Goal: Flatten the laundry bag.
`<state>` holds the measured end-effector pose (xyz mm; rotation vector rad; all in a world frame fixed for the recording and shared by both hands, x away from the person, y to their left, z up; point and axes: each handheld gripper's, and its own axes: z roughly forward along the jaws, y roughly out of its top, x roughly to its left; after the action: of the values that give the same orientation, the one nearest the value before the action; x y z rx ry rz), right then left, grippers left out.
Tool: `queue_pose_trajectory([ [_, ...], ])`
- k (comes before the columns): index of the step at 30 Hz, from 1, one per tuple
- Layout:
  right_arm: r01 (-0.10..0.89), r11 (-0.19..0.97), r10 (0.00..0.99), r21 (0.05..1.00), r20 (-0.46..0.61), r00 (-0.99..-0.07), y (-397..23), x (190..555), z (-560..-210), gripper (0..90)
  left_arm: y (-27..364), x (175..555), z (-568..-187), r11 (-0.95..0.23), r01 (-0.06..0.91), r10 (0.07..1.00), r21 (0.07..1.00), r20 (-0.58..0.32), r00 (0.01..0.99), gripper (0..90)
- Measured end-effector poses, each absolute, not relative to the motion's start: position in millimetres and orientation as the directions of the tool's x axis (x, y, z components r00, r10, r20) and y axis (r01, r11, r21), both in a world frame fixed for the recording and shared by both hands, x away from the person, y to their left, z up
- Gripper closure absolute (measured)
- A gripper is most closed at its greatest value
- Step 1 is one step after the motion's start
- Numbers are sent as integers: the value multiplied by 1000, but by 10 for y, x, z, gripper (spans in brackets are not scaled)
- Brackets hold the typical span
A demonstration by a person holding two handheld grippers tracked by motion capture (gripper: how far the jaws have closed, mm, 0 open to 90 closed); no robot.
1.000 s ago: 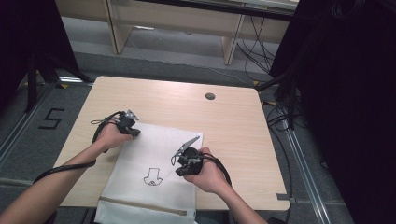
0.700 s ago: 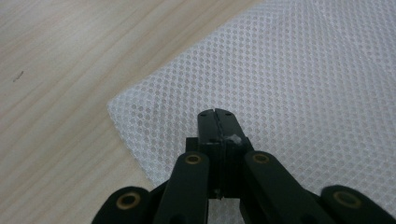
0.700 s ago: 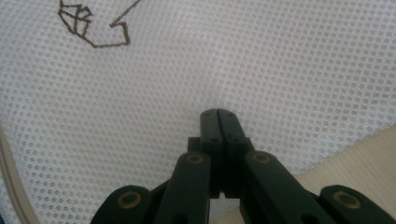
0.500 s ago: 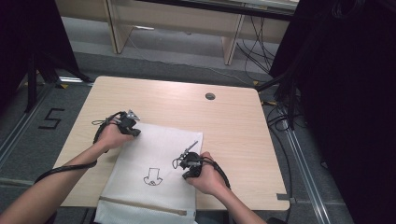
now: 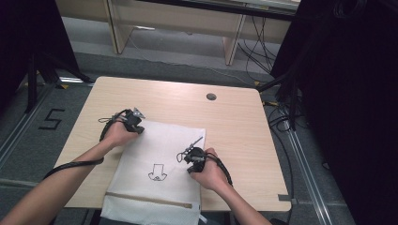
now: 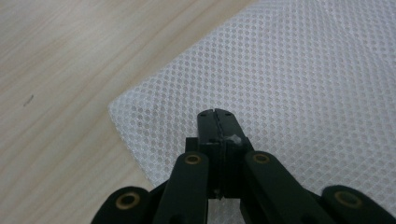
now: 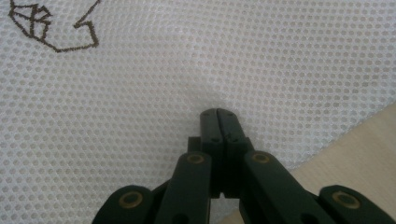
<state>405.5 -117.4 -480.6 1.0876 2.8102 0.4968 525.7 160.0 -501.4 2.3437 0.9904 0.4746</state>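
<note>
A white mesh bag (image 5: 159, 154) lies flat on the wooden table (image 5: 234, 126), with a black outline drawing (image 5: 158, 172) on it and a zipper (image 5: 150, 200) along its near edge. My left gripper (image 5: 141, 128) sits at the bag's far left corner, jaws shut, tips (image 6: 215, 112) over the mesh (image 6: 303, 70) just inside the corner. My right gripper (image 5: 189, 159) is low at the bag's right edge, also shut. Its tips (image 7: 217, 111) rest on the mesh (image 7: 140, 93), which puckers slightly there. Part of the drawing (image 7: 46, 28) shows at that view's upper left.
A round cable hole (image 5: 211, 96) sits in the table's far right part. Bare wood runs around the bag on the left, far and right sides. Cables trail from both grippers over the person's forearms. The bag's near edge hangs over the table's front.
The right gripper has come down and slightly nearer, from tilted above the bag's right edge to low on the mesh. The left gripper has stayed at the far left corner.
</note>
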Motion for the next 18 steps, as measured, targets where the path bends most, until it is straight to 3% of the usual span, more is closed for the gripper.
queue_pose_trajectory([
  [6, 664, 668, 693, 336, 45, -719, -1227, 4137, -4811, 900, 1528, 5309, -5021, -596, 522, 731, 610, 143, 667, 886],
  [9, 664, 660, 695, 351, 47, -717, -1236, 4117, -4815, 900, 1564, 5264, -4993, -553, 537, 746, 637, 93, 659, 794],
  [11, 658, 663, 692, 357, 41, -720, -1239, 4106, -4818, 900, 1590, 5173, -4948, -573, 505, 726, 646, 114, 678, 789],
  [18, 658, 662, 695, 359, 34, -718, -1236, 4102, -4820, 900, 1754, 4655, -4745, -620, 486, 648, 616, 52, 760, 793],
])
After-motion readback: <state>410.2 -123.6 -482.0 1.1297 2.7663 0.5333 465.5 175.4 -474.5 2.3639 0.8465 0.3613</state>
